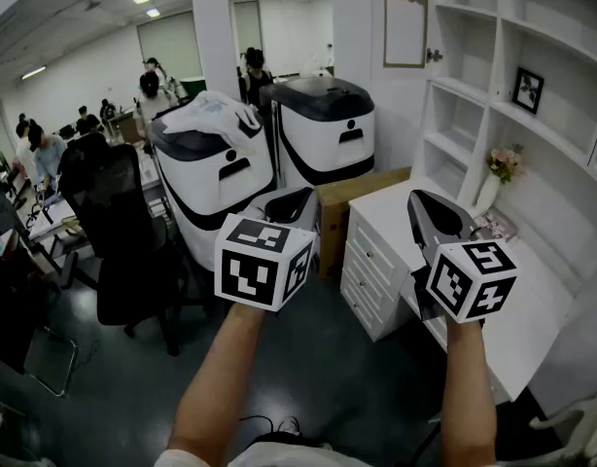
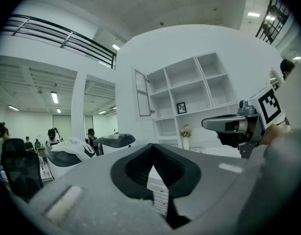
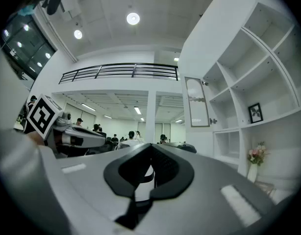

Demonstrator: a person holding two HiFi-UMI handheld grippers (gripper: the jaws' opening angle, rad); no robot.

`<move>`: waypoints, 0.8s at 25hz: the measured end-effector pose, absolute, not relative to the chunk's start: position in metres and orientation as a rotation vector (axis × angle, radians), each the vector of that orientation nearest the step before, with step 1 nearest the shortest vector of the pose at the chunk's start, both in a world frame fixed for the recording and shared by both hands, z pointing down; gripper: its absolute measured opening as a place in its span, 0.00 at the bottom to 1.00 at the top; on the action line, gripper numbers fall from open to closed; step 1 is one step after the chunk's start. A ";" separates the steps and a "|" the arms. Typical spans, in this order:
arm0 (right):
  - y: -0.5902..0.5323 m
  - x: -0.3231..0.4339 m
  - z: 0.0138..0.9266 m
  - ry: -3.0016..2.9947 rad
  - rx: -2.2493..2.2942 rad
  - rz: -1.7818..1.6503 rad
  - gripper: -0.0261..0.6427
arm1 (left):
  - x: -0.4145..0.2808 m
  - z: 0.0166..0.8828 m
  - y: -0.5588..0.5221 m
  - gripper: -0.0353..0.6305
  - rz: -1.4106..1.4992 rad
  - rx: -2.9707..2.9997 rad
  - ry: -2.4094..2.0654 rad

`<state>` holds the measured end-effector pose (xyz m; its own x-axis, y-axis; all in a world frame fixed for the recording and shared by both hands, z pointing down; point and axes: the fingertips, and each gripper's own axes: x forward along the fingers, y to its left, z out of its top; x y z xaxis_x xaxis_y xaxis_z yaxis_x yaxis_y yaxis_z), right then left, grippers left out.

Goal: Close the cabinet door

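Observation:
The cabinet door [image 1: 405, 16] is a white framed panel with a small knob [image 1: 433, 54]. It stands swung open at the upper left of the white shelf unit [image 1: 532, 115]; it also shows as the door [image 2: 141, 93] in the left gripper view and the door [image 3: 196, 102] in the right gripper view. My left gripper [image 1: 297, 202] and right gripper [image 1: 425, 207] are held up side by side in mid-air, well short of the door and below it. Both are shut with nothing between the jaws, as seen in the left gripper [image 2: 151, 148] and the right gripper [image 3: 151, 148].
A white desk [image 1: 532, 309] with drawers [image 1: 371, 261] stands under the shelves, bearing a flower vase [image 1: 493, 188]. A framed picture [image 1: 528, 89] sits on a shelf. Two large white machines [image 1: 216, 178], a cardboard box [image 1: 342, 207], a black chair [image 1: 123, 251] and several people fill the left.

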<state>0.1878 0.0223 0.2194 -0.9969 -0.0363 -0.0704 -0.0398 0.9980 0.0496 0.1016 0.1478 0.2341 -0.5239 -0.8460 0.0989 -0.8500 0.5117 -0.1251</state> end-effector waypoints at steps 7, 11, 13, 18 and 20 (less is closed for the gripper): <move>0.020 0.175 0.227 3.080 -0.069 0.080 0.04 | 0.091 0.240 0.142 0.05 0.254 1.531 -2.699; 0.024 0.159 0.224 3.077 -0.056 0.092 0.05 | 0.077 0.235 0.146 0.05 0.254 1.518 -2.713; 0.028 0.146 0.222 3.073 -0.034 0.097 0.07 | 0.066 0.234 0.149 0.05 0.257 1.509 -2.722; 0.042 0.105 0.219 3.065 0.034 0.097 0.11 | 0.031 0.231 0.164 0.05 0.257 1.462 -2.753; 0.045 0.087 0.219 3.066 0.050 0.096 0.13 | 0.014 0.230 0.167 0.05 0.256 1.447 -2.762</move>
<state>0.0869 0.0446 0.2195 -0.9967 0.0349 -0.0726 0.0303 0.9975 0.0637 0.0139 0.1671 0.2300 -0.5719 -0.8157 0.0869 -0.8178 0.5586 -0.1387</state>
